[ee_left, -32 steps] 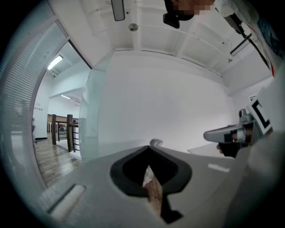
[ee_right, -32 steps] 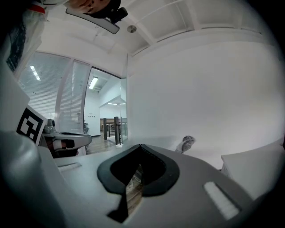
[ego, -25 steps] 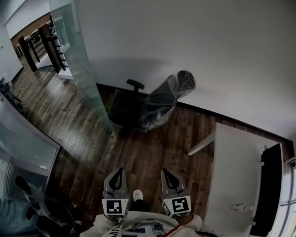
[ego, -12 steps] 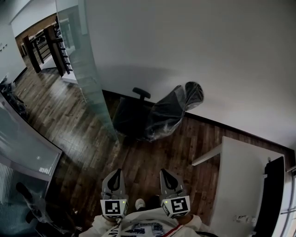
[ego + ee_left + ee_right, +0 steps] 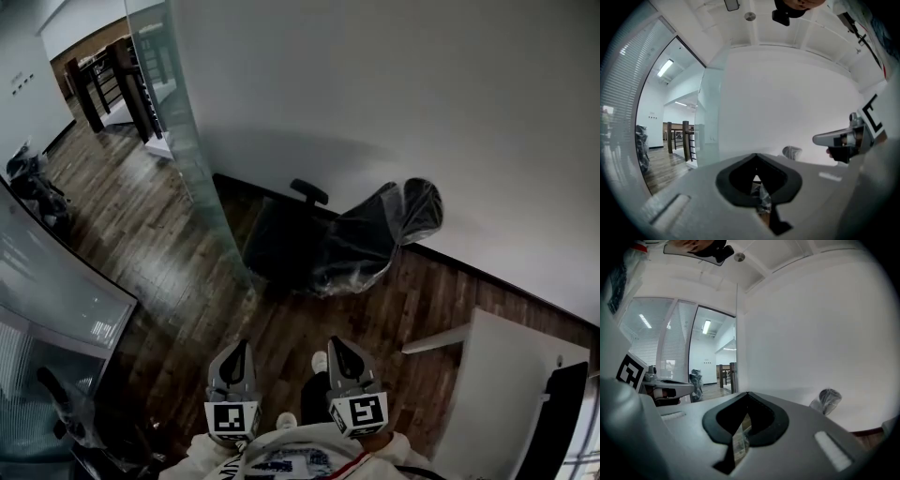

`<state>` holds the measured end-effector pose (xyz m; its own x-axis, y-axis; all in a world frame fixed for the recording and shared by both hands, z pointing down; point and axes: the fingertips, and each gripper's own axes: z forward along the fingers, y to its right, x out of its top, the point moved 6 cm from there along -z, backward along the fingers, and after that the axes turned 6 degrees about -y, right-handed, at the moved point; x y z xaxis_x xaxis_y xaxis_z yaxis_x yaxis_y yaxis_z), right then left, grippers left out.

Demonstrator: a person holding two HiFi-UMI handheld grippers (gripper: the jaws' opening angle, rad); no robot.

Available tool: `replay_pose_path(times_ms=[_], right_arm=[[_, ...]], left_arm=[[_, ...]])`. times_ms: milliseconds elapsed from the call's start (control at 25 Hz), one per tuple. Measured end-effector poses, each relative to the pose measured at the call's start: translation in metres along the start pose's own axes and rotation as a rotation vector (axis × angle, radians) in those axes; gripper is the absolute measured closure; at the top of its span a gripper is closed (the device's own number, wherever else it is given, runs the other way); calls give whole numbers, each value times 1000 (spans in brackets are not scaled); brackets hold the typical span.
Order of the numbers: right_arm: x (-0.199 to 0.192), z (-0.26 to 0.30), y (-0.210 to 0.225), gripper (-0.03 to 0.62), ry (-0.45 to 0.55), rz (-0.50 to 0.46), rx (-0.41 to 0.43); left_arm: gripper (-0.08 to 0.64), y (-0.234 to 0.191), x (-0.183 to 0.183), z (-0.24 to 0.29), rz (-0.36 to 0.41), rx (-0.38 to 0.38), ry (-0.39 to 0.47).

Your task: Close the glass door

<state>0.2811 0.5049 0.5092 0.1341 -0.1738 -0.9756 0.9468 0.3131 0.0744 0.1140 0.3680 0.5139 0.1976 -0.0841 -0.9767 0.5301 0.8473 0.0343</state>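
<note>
Left gripper (image 5: 239, 352) and right gripper (image 5: 337, 351) at 6 o'clock, both pinched closed, empty — glass door (image 5: 183, 141) open at 11 o'clock, well apart. Best: reach free edge first, push flat, slow

A plastic-wrapped chair (image 5: 356, 248) stands just beside the glass door (image 5: 183, 155).

Dim head view, soft shadow on the wall (image 5: 422, 75); gripper views fisheye-warped, corners black.

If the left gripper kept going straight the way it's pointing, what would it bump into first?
Probably the plastic-wrapped chair ahead of the left gripper, though the glass door stands just left of that line and depth is unclear.
</note>
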Motion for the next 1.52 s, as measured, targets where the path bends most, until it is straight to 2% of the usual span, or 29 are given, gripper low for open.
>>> replay_pose_path(times_ms=[120, 400, 600, 800, 1080, 1320, 1520], right_arm=[[13, 31, 22, 586, 6, -6, 34], [31, 96, 62, 586, -5, -2, 152], [42, 134, 84, 586, 0, 23, 235], [40, 170, 105, 586, -14, 17, 328], [42, 206, 96, 586, -22, 4, 448], [54, 246, 62, 586, -15, -48, 554], [60, 280, 25, 586, -55, -73, 599]], left_arm=[[557, 3, 24, 31, 5, 16, -12], [557, 12, 53, 100, 10, 89, -28], [557, 15, 63, 137, 29, 141, -39], [557, 18, 68, 167, 6, 220, -53], [557, -4, 61, 158, -18, 361, -86], [557, -53, 50, 151, -68, 485, -80], [557, -96, 46, 152, -133, 529, -63]])
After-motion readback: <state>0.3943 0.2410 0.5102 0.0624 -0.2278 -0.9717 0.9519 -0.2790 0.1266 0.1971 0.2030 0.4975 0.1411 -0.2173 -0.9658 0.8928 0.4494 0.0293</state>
